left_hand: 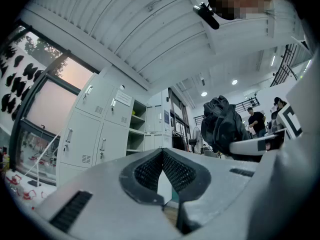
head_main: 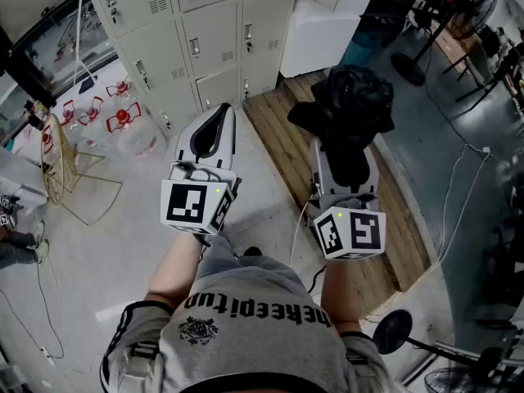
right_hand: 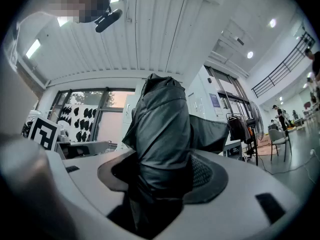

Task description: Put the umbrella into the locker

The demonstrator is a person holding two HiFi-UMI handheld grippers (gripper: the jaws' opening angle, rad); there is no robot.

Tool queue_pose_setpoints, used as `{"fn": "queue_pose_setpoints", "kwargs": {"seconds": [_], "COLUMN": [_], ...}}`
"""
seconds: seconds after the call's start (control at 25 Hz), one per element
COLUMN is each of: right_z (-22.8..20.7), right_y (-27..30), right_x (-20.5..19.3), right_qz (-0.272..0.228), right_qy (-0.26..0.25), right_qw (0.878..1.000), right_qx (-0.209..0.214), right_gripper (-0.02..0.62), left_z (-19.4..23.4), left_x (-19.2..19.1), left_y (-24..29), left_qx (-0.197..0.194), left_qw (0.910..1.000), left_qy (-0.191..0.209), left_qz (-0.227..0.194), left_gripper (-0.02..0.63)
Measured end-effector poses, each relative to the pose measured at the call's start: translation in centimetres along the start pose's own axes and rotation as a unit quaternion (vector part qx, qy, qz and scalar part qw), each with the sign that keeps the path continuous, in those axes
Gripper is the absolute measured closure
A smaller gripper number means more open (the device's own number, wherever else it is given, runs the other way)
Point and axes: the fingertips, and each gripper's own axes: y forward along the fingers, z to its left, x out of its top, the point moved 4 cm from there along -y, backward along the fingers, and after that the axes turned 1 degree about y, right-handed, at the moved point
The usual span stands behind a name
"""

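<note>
Grey shirt [head_main: 246,318] print reads roughly "keepitun", ends cut off. Left gripper [head_main: 219,117] jaws pinched together, empty. Right gripper [right_hand: 165,171] clamps the folded black umbrella [head_main: 348,109], whose long axis runs forward out of the jaws. Lockers [head_main: 196,39] stand ahead-left, nearer the left gripper, well apart from the umbrella.
</note>
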Motion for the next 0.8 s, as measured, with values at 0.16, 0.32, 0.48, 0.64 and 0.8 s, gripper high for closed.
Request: {"fn": "queue_pose_setpoints", "kwargs": {"seconds": [0.16,0.32,0.48,0.64,0.8], "right_z": [0.00,-0.08,-0.24,-0.32,-0.29], "right_y": [0.01,0.10,0.00,-0.03,0.06], "right_x": [0.29,0.31,0.10,-0.20,-0.27], "right_qz": [-0.003,-0.003,-0.003,-0.001,-0.016], "right_qy": [-0.002,-0.004,-0.005,0.001,-0.001], "right_qw": [1.000,1.000,1.000,1.000,1.000], "right_qx": [0.005,0.005,0.006,0.006,0.014], "right_gripper": [0.331,0.331,0.331,0.331,0.331], "left_z": [-0.07,-0.08,-0.31,-0.33,-0.30], "left_x": [0.09,0.13,-0.03,-0.16,-0.36], "left_y": [0.01,0.07,0.12,0.07,0.20], "left_qx": [0.002,0.004,0.005,0.006,0.007], "left_qw": [1.0000,1.0000,1.0000,1.0000,0.9999], "left_qy": [0.001,0.002,0.003,0.005,0.009], "left_qz": [0.000,-0.001,0.000,0.003,0.003], "left_gripper": [0.603,0.603,0.602,0.603,0.603]}}
